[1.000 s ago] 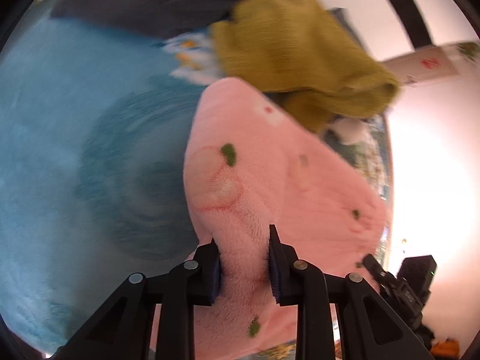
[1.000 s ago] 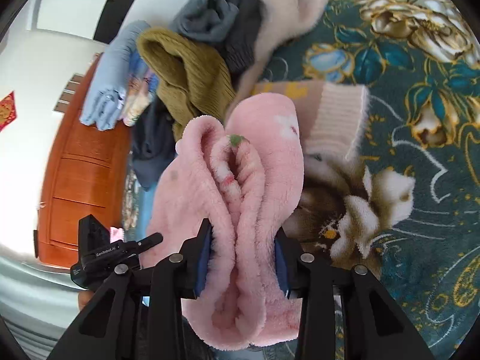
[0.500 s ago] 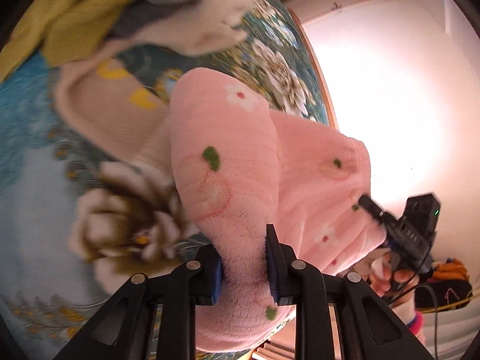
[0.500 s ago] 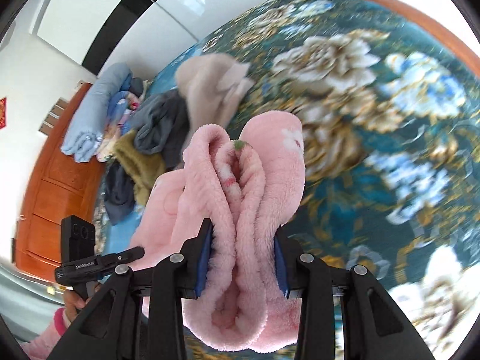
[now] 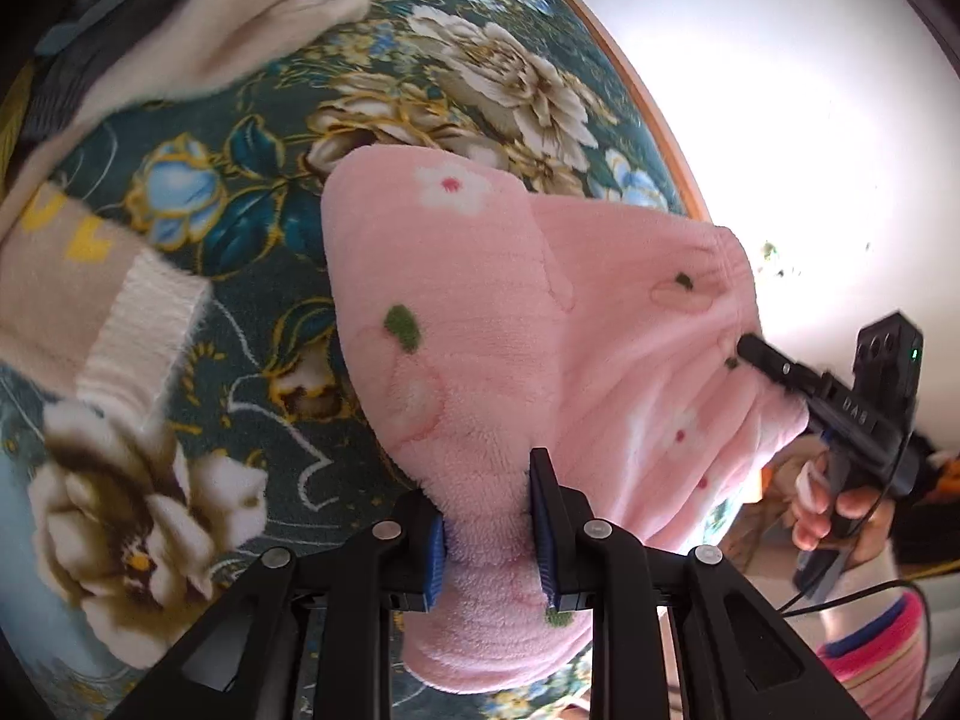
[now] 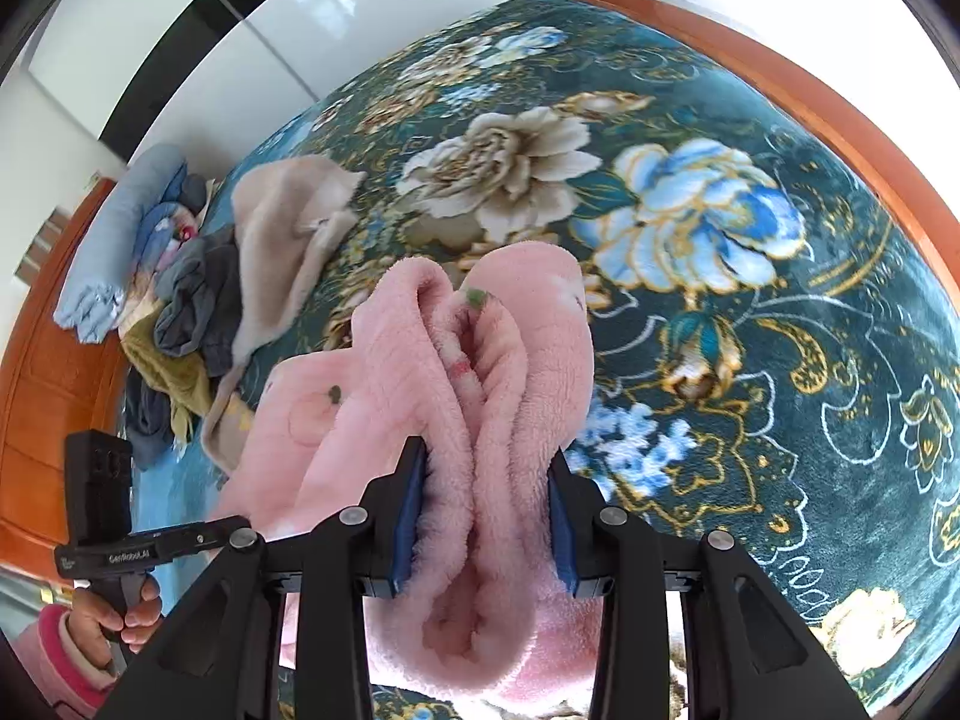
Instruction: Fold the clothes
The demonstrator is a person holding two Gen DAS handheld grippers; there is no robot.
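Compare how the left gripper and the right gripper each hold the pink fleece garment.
The left gripper pinches a single narrow fold of the pink fleece garment, and cloth spreads smooth beyond it; the right gripper clamps a thick bunch of several gathered folds of it. The left gripper's jaws stand close together; the right gripper's jaws stand wider apart around the bulk. Both are shut on the same garment, held above the floral bedspread.

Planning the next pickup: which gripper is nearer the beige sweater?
Left. The left gripper has the beige sweater close beside it; from the right gripper the sweater lies farther off.
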